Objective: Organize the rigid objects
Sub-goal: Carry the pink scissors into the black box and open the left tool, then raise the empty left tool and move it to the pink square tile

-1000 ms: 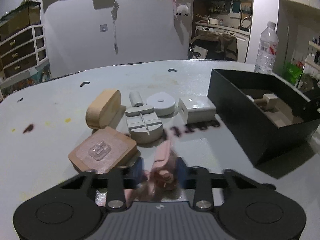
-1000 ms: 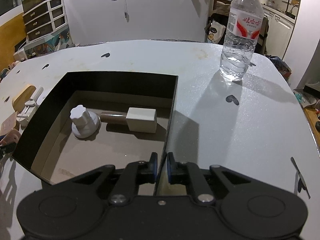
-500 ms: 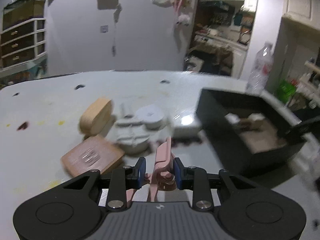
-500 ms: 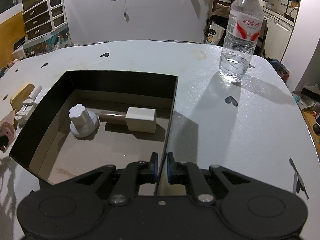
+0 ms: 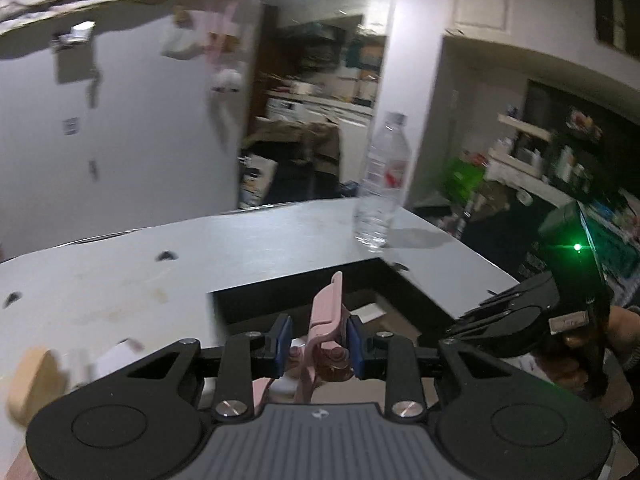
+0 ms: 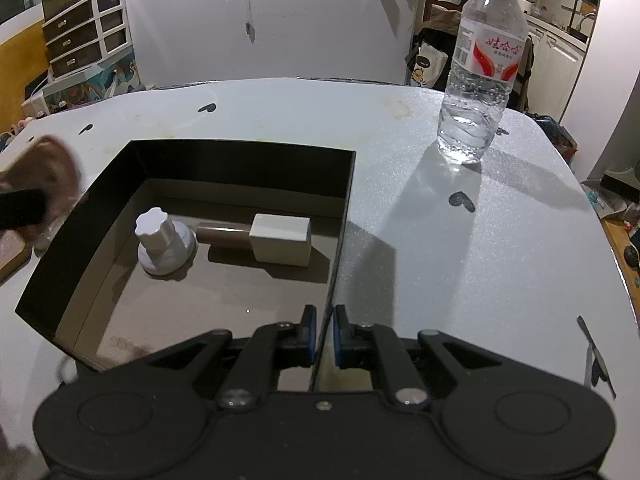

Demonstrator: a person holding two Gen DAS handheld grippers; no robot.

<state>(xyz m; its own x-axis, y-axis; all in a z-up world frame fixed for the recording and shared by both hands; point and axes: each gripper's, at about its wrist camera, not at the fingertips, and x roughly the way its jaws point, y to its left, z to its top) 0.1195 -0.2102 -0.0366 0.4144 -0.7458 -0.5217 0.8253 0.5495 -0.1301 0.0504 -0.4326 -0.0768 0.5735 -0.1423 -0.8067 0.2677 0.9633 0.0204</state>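
Observation:
My left gripper (image 5: 319, 344) is shut on a pink clip-like object (image 5: 326, 320) and holds it up in the air, near the black box (image 5: 256, 302). My right gripper (image 6: 324, 336) is shut on the near right wall of that black box (image 6: 340, 240). Inside the box lie a white knob on a round base (image 6: 164, 240) and a white block with a brown handle (image 6: 280, 238). The left hand and its gripper show blurred at the box's left side (image 6: 36, 196). The right gripper also shows in the left wrist view (image 5: 516, 320).
A water bottle (image 6: 480, 80) stands on the grey table (image 6: 460, 260) behind and right of the box; it also shows in the left wrist view (image 5: 382, 184). A wooden piece (image 5: 30, 380) and white pieces (image 5: 116, 356) lie blurred at the left. A thin tool (image 6: 596, 356) lies at the table's right edge.
My left gripper has lifted the pink object off the table and swung right, towards the box. The right gripper has stayed on the box wall.

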